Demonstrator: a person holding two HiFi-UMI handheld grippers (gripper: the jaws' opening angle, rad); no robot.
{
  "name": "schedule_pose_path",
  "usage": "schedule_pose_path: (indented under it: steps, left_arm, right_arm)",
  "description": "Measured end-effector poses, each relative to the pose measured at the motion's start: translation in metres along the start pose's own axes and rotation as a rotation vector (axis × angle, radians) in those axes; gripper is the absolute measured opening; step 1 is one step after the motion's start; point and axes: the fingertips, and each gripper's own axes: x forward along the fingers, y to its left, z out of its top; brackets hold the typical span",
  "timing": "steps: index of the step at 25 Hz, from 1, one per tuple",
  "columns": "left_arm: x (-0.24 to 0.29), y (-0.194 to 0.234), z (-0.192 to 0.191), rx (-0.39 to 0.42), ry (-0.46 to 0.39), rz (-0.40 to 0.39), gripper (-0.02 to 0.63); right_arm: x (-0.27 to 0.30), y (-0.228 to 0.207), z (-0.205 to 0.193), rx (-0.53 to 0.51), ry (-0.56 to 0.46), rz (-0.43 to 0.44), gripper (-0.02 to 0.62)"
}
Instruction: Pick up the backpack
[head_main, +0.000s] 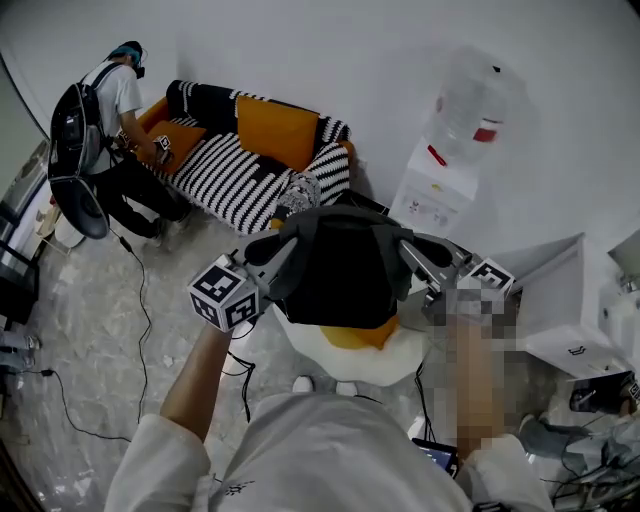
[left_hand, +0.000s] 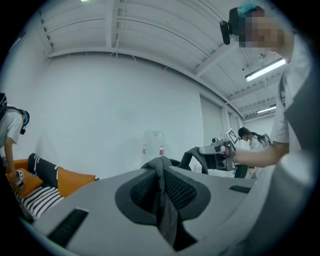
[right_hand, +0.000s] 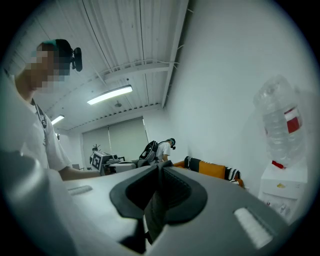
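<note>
Head view: black backpack (head_main: 340, 265) hangs dead centre between the two grippers, one on each side of it. Left gripper (head_main: 268, 268) at 9 o'clock of the pack, jaws pinched on a dark strap. Right gripper (head_main: 420, 265) at 3 o'clock, pinched on the opposite strap. Both point level, toward each other.

Left gripper view: jaws pressed close on the left strap (left_hand: 164, 200), grey webbing bunched between the pads. Right gripper view: same on that side, right strap (right_hand: 156, 197) clamped between near-closed jaws.

At 6 o'clock of the pack, a white-and-orange cushion (head_main: 365, 350) shows below it. Striped sofa (head_main: 240, 180) with orange cushions at 11 o'clock, second person (head_main: 105, 110) bent over its far end. Water dispenser (head_main: 440, 190) at 1 o'clock, against the wall.
</note>
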Motion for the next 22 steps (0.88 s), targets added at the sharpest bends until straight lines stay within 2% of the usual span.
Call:
schedule_pose_path:
  steps: [14,22]
  left_arm:
    - [0.015,0.017,0.052,0.038,-0.090,0.012,0.026]
    - [0.043,0.038,0.065,0.045,-0.085,0.010,0.026]
  right_arm:
    - [0.013,-0.008,0.050,-0.056,-0.045,0.013,0.034]
    - [0.027,-0.038,0.068,-0.062,-0.045,0.010,0.035]
